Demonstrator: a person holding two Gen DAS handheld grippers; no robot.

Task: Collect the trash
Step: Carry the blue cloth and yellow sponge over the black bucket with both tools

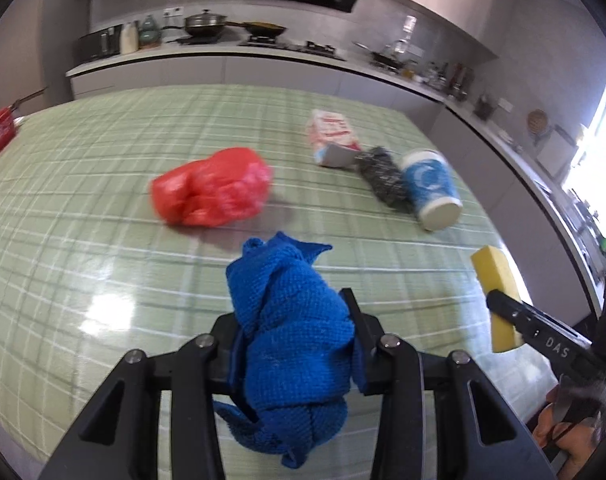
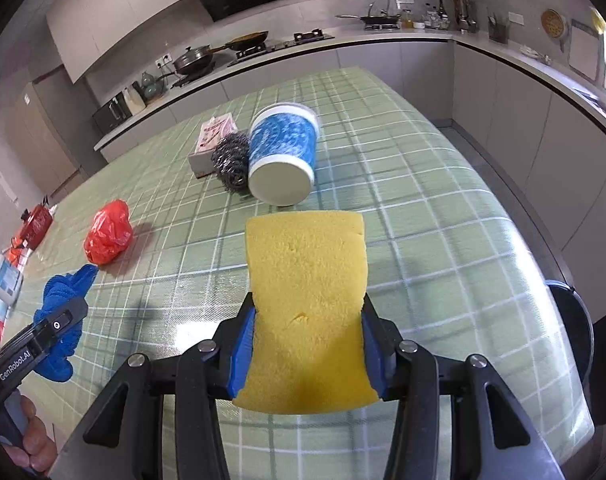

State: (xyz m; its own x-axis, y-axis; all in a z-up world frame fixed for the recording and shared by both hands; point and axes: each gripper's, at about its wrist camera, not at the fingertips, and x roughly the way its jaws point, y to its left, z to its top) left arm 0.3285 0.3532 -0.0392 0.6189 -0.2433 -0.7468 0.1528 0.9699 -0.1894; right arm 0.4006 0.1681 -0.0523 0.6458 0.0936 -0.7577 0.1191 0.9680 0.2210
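Left wrist view: left gripper (image 1: 291, 320) is clamped on a bunched blue cloth (image 1: 291, 336) above the green checked table (image 1: 83, 208).
Right wrist view: right gripper (image 2: 307, 320) squeezes a yellow sponge (image 2: 307, 300) between its blue pads (image 2: 242, 344).
Trash ahead: red plastic bag (image 1: 211, 188) lies alone; tipped blue paper cup (image 2: 283, 152) touches the steel scourer (image 2: 231, 160), with the pink pack (image 2: 213, 140) just behind.
In the way: each held item hides the table directly ahead of its gripper.

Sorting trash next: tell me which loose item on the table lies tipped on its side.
The blue paper cup, base toward the right gripper, touching the steel scourer.
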